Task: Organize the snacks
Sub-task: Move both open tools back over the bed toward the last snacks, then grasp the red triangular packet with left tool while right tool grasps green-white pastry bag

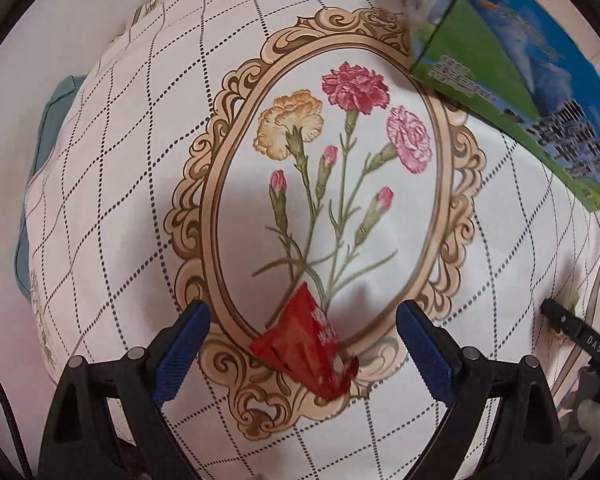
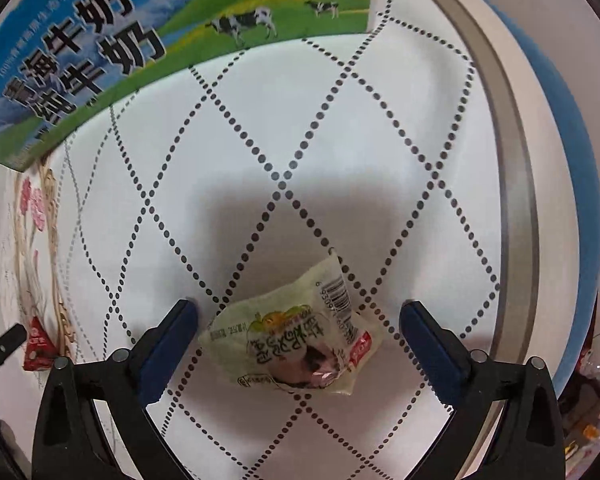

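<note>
A small red triangular snack packet lies on the flowered tablecloth between the fingers of my left gripper, which is open around it. A pale green snack packet with a barcode lies between the fingers of my right gripper, also open. The red packet also shows in the right wrist view at the far left, beside the left gripper's finger. A blue and green milk carton box stands at the back of the table; it also shows in the right wrist view.
The table is round, with a white tablecloth printed with dotted diamonds and a framed flower picture. The table's grey rim curves close on the right. A blue cushion or seat lies beyond it.
</note>
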Demonstrator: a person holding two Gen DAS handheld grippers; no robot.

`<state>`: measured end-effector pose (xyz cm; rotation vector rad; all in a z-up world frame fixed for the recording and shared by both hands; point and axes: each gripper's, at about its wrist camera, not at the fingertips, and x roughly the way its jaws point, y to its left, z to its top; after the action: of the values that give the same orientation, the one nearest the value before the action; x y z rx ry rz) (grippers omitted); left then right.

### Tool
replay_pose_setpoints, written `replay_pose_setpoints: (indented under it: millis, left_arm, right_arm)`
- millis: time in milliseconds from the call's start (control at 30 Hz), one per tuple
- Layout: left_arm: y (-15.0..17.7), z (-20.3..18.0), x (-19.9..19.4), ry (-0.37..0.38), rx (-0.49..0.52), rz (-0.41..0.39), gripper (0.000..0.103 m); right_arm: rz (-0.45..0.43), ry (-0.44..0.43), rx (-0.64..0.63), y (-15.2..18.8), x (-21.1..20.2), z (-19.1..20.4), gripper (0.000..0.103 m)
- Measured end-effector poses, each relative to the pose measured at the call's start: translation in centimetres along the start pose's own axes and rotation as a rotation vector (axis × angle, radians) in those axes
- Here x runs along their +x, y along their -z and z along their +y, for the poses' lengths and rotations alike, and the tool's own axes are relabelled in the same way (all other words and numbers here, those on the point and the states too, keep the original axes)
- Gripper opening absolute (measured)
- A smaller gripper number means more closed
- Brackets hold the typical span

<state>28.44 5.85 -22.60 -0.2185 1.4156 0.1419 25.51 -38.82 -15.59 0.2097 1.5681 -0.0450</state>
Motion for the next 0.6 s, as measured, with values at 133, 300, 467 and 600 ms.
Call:
replay_pose_setpoints:
  millis: [133,300,467,600]
  left_arm:
    - [-0.7,1.5,0.6,0.027,-0.060,0.025,0.095]
    - [-0.3,2.9,1.3,0.036,-0.100,0.065,0.095]
    - [1.3,3.1,2.1,0.095,-0.113,0.103,0.095]
    - [3.3,2.5,3.0,0.151,-0.098,0.131,0.091]
  right_arm:
    - [0.032,0.012,0.017,-0.9,1.0,0.1,0.103]
    - [0.036,0.025,0.037,-2.0,2.1,0.6,0.103]
    - [0.027,0.008,0.031,-2.2,1.7,-0.6,0.103]
    - [0.013,0.004,0.030,-1.3,0.9,-1.0,0.103]
